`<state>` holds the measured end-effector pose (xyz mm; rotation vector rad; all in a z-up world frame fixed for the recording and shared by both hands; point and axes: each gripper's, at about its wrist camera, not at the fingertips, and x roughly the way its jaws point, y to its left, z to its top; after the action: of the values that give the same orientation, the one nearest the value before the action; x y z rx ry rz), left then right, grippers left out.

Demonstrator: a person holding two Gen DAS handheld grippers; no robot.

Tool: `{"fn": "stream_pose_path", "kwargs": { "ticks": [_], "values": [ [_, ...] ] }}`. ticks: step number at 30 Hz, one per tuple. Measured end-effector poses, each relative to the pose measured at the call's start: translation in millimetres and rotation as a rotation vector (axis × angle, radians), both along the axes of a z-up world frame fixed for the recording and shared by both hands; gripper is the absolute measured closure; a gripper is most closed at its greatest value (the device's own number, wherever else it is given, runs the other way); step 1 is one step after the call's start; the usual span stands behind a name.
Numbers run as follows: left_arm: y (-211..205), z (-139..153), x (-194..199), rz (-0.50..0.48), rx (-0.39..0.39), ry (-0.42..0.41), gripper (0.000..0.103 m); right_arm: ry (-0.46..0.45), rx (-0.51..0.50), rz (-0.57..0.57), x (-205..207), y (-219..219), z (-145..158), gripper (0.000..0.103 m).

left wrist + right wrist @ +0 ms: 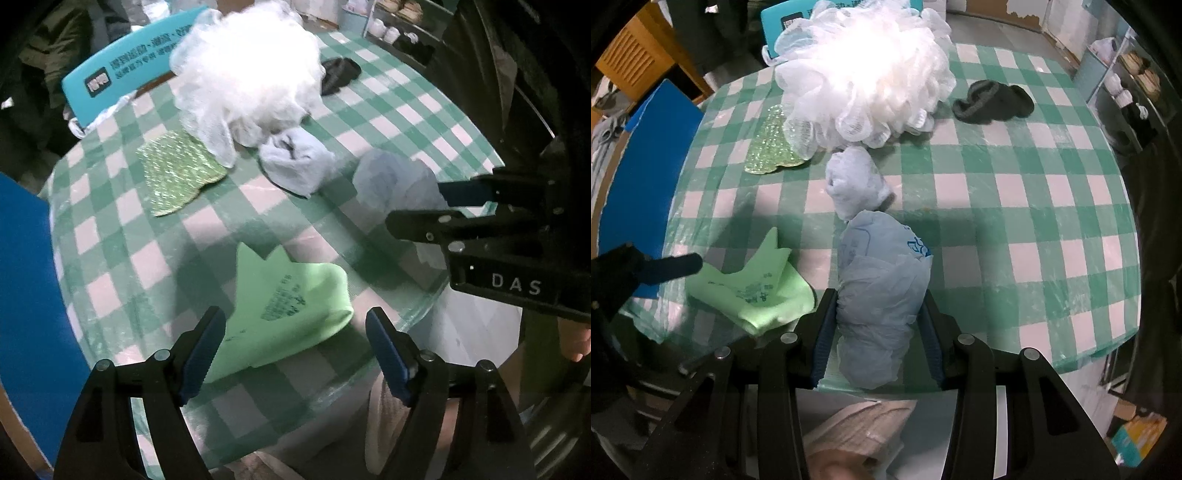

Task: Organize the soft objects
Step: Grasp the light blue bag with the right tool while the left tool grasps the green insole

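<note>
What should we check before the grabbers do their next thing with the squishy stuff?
1. Right gripper squeezing the crumpled pale blue plastic bag: ok.
2. Left gripper open: ok.
3. Light green folded cloth lined up between the left gripper's fingers: ok.
4. Cloth fully on the green checked round table: not ok, it lies at the near edge.
5. Bag lifted clear of the table: cannot tell.

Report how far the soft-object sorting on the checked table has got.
Done: nothing looks grouped yet.

In hand: the right gripper is shut on the pale blue plastic bag; the left gripper is open over the green cloth.

Left: the white mesh pouf, dark sock, pale blue bundle and glittery green pad lie scattered.
</note>
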<state>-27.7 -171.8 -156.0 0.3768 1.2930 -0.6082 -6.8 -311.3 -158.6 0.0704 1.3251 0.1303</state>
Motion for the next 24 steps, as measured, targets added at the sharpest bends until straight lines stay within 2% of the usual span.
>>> {"fn": "stream_pose_path", "kwargs": {
  "ticks": [7, 14, 19, 21, 24],
  "values": [
    [-7, -23, 5, -0.011, 0.074, -0.003, 0.023, 0.006, 0.010, 0.007, 1, 0, -4, 0.061],
    [2, -31, 18, 0.037, 0.045, 0.030, 0.026, 0.010, 0.021, 0.018, 6, 3, -7, 0.061],
    [3, -35, 20, 0.021, 0.023, 0.046, 0.051, 0.010, 0.025, 0.022, 8, 5, -7, 0.061],
    [4, -37, 20, 0.017, 0.014, 0.047, 0.069, 0.011, 0.025, 0.022, 8, 5, -7, 0.061],
    [5, -36, 21, 0.012, 0.009, 0.039, 0.085, 0.008, 0.024, 0.023, 9, 5, -6, 0.061]
  ]
}}
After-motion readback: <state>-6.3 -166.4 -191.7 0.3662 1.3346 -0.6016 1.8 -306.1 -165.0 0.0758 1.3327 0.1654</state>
